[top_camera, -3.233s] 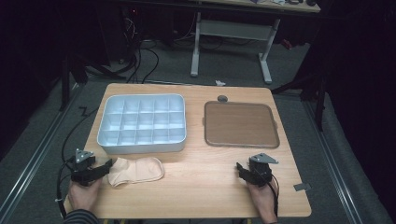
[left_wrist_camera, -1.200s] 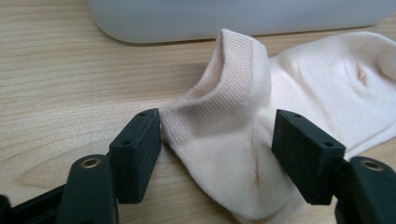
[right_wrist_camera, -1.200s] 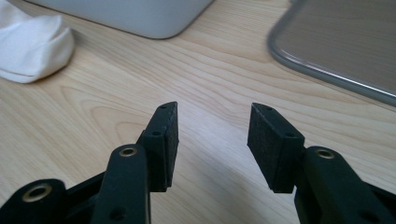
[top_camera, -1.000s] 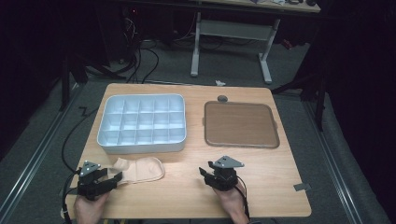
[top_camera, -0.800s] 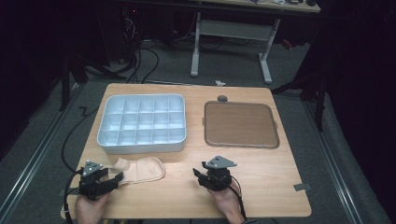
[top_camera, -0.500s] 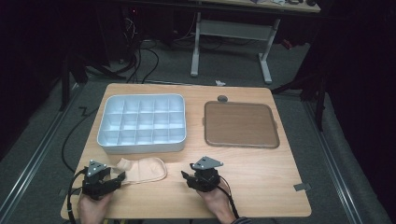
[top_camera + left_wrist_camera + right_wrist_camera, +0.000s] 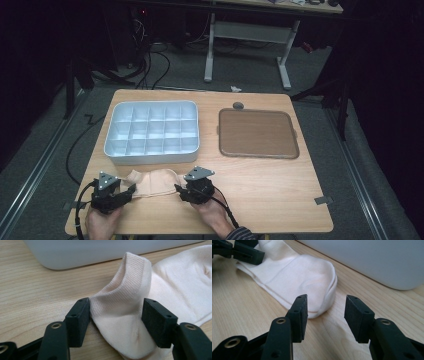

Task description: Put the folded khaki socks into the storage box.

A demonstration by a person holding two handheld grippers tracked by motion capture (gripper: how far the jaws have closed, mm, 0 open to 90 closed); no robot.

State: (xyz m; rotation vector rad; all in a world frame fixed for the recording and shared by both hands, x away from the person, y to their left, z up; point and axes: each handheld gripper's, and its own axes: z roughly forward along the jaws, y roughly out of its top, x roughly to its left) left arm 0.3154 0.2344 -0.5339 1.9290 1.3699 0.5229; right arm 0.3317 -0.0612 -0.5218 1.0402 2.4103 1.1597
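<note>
From above, your left tongs sit at one end of the pale sock on the table, and your right tongs sit at its other end. The sock lies just in front of the white compartment tray; the brown tray rests well apart to the right.

In the left gripper view, the sock's ribbed cuff stands bunched up between your left tongs. Their jaws have just been closing, and both pads touch the fabric, pinching it.

In the right gripper view, your right tongs are spread, with the sock's toe just ahead of the left pad, untouched.
</note>
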